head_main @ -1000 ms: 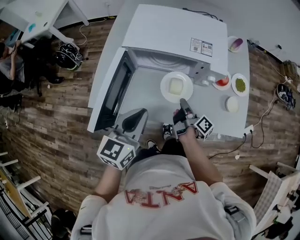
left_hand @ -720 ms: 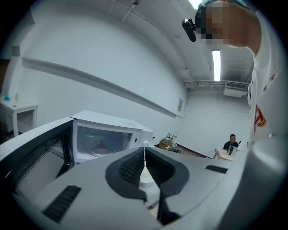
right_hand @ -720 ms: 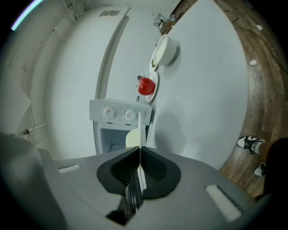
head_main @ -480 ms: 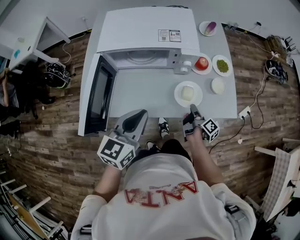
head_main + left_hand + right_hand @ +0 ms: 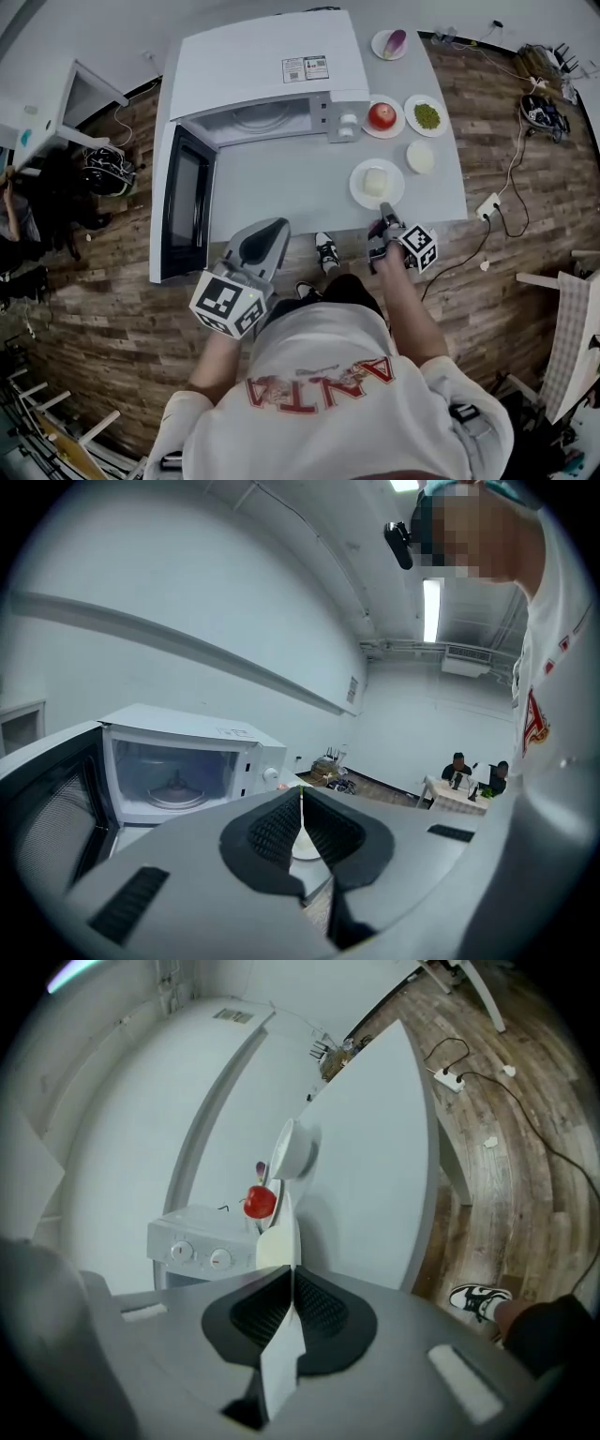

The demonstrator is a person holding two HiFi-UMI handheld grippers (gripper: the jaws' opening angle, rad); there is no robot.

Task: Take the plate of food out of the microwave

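Left tongs (image 5: pixel 272 230): lower left of centre in the head view, off the front edge of the table (image 5: pixel 281 187). Jaws are pressed together with nothing between them, as the left gripper view confirms (image 5: pixel 300 796). Judgement: parked clear because the carry needs one hand only.

Microwave door (image 5: pixel 183 202): swung fully open at left. Microwave (image 5: pixel 267 70) sits at upper centre, and the glass turntable (image 5: pixel 262 117) inside is bare. The task's thing is therefore already out.

Plate (image 5: pixel 359 185): right of centre, over the table near its front edge, level, with a pale block of food (image 5: pixel 375 181) in the middle. I cannot tell whether it rests on the table or hangs just above it.

Right tongs (image 5: pixel 383 214): just below the plate in the frame. Jaws are clenched on its near rim, and the right gripper view shows the thin white edge pinched between the pads (image 5: pixel 289 1274). Judgement: the rim is the only thin part to pinch, and keeping the plate level stops the food sliding.

Farther right: a red fruit (image 5: pixel 382 115) on a dish, a dish of greens (image 5: pixel 427 115) and a small white bowl (image 5: pixel 421 157), all apart from the plate.
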